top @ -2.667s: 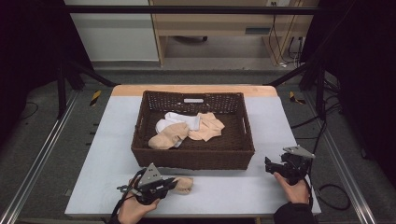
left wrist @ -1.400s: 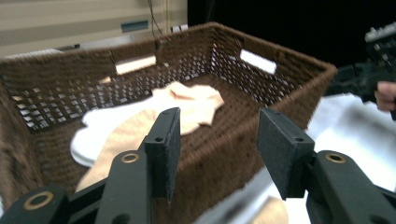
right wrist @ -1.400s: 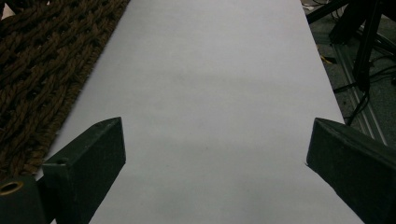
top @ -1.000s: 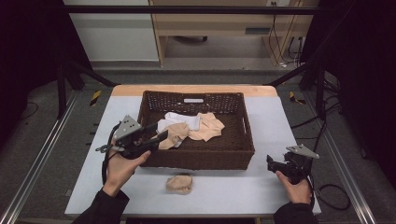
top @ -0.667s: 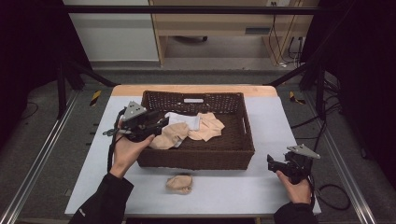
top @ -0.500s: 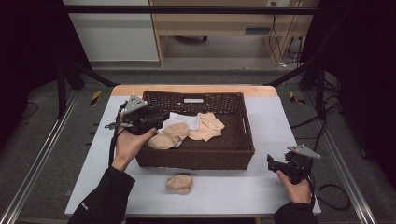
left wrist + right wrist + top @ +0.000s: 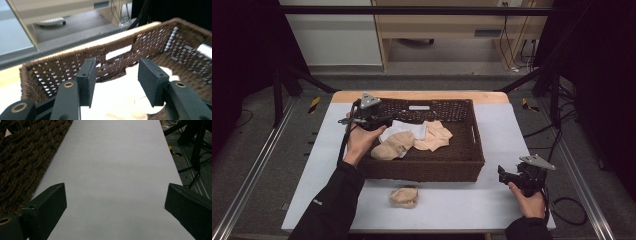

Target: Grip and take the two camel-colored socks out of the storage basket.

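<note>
Left gripper (image 7: 379, 120) | you're hovering it, jaws apart and empty, over basket (image 7: 462, 172) socks (image 7: 393, 146) | drop squarely on one sock | right gripper (image 7: 508, 176) released, idle.

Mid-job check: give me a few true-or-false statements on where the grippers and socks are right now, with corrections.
1. The left gripper is over the dark brown woven basket, with its jaws apart. True.
2. The right gripper grips a sock. False: its jaws are wide open above the bare white table top.
3. A rolled beige sock lies on the table in front of the basket. True.
4. The basket is empty. False: it holds a white sock and beige socks.
5. The right gripper is on the basket's left. False: it is off the basket's right near corner.
</note>
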`<state>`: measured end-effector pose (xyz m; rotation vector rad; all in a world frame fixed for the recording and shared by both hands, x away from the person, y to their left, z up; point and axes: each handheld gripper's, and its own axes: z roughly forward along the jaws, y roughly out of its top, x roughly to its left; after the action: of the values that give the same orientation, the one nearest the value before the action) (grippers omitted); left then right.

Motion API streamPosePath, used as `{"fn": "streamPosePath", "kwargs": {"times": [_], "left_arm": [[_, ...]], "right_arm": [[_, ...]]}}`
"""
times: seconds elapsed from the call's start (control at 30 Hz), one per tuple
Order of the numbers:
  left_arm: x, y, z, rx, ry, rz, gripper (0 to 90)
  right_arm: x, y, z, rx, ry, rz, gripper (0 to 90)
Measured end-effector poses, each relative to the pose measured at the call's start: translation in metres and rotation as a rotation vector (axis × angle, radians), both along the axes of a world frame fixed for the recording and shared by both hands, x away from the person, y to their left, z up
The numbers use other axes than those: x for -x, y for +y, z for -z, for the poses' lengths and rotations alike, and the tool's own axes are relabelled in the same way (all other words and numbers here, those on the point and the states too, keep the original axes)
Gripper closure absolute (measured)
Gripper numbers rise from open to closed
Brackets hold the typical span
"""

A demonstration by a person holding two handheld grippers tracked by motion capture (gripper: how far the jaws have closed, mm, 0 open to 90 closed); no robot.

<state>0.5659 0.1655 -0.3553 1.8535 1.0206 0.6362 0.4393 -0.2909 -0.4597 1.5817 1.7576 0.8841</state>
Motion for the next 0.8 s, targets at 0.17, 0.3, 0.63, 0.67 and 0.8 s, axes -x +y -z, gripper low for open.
{"fn": "streamPosePath", "kwargs": {"times": [0.17, 0.3, 0.63, 0.67, 0.8], "left_arm": [[-0.010, -0.006, 0.017, -0.042, 0.021, 0.002, 47.5], [-0.017, -0.008, 0.031, -0.059, 0.058, -0.002, 45.2], [-0.022, -0.003, 0.062, -0.112, 0.160, 0.012, 43.7], [-0.022, -0.003, 0.062, -0.118, 0.164, 0.011, 43.7], [-0.022, -0.005, 0.066, -0.143, 0.184, 0.019, 42.5]], "right_arm": [[-0.001, 0.000, 0.000, -0.004, 0.004, 0.001, 4.3], [-0.001, 0.000, 0.000, -0.001, 0.005, -0.002, 4.5], [-0.001, 0.001, 0.001, 0.008, 0.008, -0.003, 4.7], [-0.001, 0.001, 0.001, 0.008, 0.010, -0.002, 4.7], [-0.002, 0.001, 0.002, 0.011, 0.010, -0.004, 4.8]]}}
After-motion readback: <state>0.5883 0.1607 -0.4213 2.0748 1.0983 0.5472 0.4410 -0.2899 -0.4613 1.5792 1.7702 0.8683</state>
